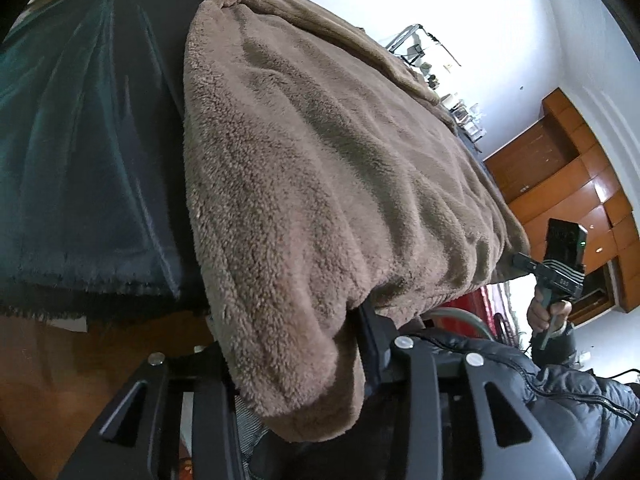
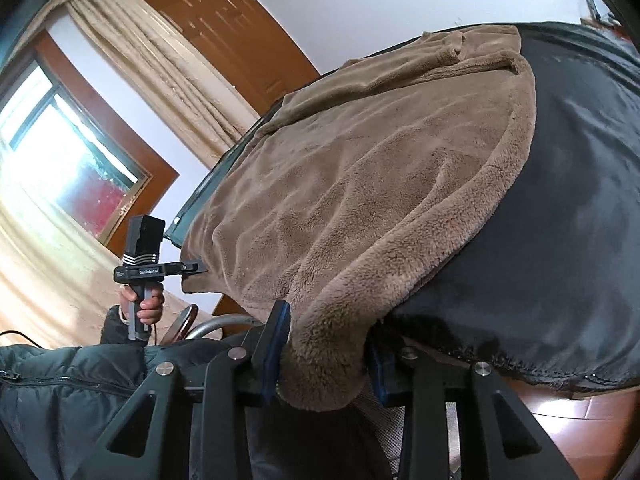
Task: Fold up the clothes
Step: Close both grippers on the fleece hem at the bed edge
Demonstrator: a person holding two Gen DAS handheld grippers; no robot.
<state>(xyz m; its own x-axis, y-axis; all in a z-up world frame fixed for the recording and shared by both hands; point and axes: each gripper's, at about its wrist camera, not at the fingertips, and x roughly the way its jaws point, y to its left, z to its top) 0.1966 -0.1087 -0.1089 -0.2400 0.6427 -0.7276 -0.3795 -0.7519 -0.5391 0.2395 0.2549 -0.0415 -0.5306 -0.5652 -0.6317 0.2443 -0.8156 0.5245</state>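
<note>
Table [image 2: 580,208] first, since it carries everything: it is covered with a dark, slightly shiny cloth [image 1: 80,160] whose frayed hem hangs over the near edge, and we have a brown fleece garment [image 1: 320,152] spread across most of it, the far end with its collar or folded flap lying toward the back. The near hem of the garment hangs over the table edge toward us, and that is where both grips sit. We judge the step in hand to be the first fold: lifting the near hem and carrying it away from us onto the body of the garment. To do it well, we should raise both corners together and level, so the thick pile does not sag in the middle, and lay the hem down square to the side edges before letting go. The left hand-held gripper [image 1: 296,364] is closed on one near corner, with a thick roll of fleece bunched between its fingers; the right hand-held gripper [image 2: 324,360] is likewise clamped on the other corner, its blue pads [image 2: 276,344] pressing a fat wad of fleece. Each wrist view also shows the other tool off to the side, held by a hand [image 2: 144,304] coming out of a dark padded sleeve [image 2: 72,380]. Both bites look deep, which suits this bulky fabric; a shallow pinch could slip out mid-lift, we think.
</note>
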